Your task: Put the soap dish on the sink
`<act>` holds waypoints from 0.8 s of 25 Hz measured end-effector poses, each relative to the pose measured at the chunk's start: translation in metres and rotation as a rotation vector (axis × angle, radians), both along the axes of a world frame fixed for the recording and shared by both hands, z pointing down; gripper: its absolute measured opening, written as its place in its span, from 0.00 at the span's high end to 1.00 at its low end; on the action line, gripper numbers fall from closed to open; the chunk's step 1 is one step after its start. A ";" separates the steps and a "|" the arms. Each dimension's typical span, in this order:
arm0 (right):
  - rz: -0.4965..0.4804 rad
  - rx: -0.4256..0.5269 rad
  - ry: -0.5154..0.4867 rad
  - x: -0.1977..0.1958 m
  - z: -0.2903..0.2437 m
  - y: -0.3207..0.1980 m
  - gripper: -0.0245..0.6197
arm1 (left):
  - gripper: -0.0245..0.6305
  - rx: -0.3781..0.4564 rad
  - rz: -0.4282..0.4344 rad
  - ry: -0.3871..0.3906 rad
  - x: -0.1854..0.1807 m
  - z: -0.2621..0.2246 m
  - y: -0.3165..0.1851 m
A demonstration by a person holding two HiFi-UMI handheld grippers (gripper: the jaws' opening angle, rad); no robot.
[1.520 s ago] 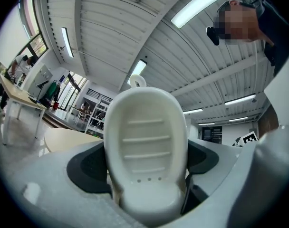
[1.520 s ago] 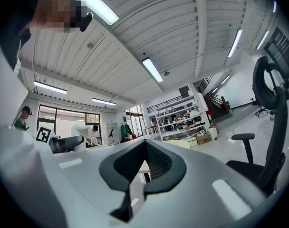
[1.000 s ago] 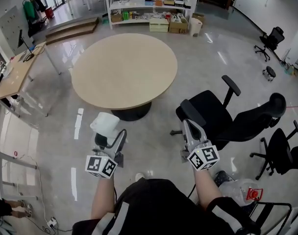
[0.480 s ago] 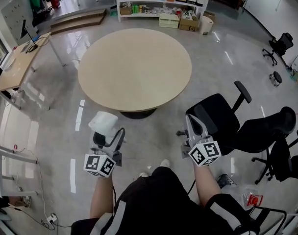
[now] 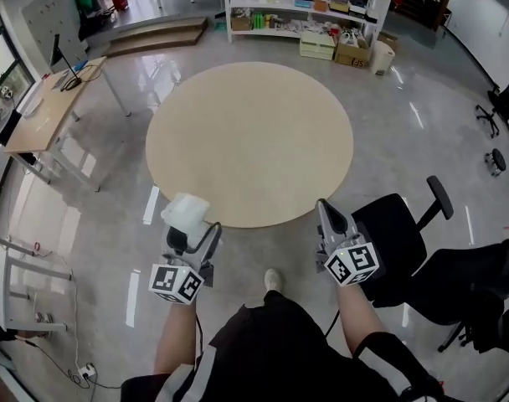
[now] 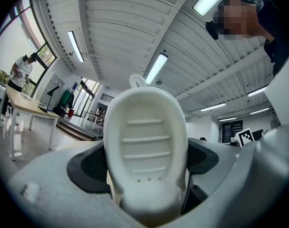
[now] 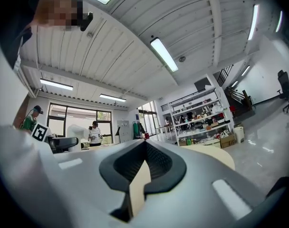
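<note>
The white soap dish [image 5: 186, 211] stands upright between the jaws of my left gripper [image 5: 190, 234], which is shut on its lower end. In the left gripper view the soap dish [image 6: 147, 141] fills the middle, its ribbed hollow facing the camera, with the dark pads [image 6: 87, 167] pressed to its sides. My right gripper [image 5: 328, 218] is level beside it, shut, with nothing in it; in the right gripper view its jaws meet at the tips [image 7: 145, 144]. Both are held over the floor just short of the round table. No sink is in view.
A round beige table [image 5: 250, 141] stands right ahead. Black office chairs [image 5: 405, 233] are at the right, close to my right arm. A wooden desk [image 5: 49, 107] stands at the left, shelves with boxes [image 5: 309, 7] at the back. A person stands far off [image 7: 94, 133].
Both grippers have moved forward across the floor to the near edge of the round table. The black chairs have slid off to the right. The soap dish stays in the left gripper.
</note>
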State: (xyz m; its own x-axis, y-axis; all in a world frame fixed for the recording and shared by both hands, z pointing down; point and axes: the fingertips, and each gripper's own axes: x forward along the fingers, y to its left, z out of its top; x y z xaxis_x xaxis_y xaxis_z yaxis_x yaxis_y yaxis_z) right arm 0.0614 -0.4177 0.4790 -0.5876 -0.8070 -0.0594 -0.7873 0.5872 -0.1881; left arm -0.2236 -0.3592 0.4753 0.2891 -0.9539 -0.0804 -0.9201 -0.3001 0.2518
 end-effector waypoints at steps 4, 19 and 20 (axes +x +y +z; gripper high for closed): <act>-0.030 0.018 -0.013 -0.007 -0.003 -0.050 0.95 | 0.25 0.004 -0.036 -0.020 -0.004 -0.008 -0.040; -0.052 -0.127 -0.019 0.003 0.052 -0.124 0.95 | 0.25 -0.171 -0.077 -0.098 0.009 0.046 -0.119; -0.048 -0.137 -0.009 0.003 0.055 -0.127 0.95 | 0.25 -0.188 -0.078 -0.097 0.007 0.051 -0.120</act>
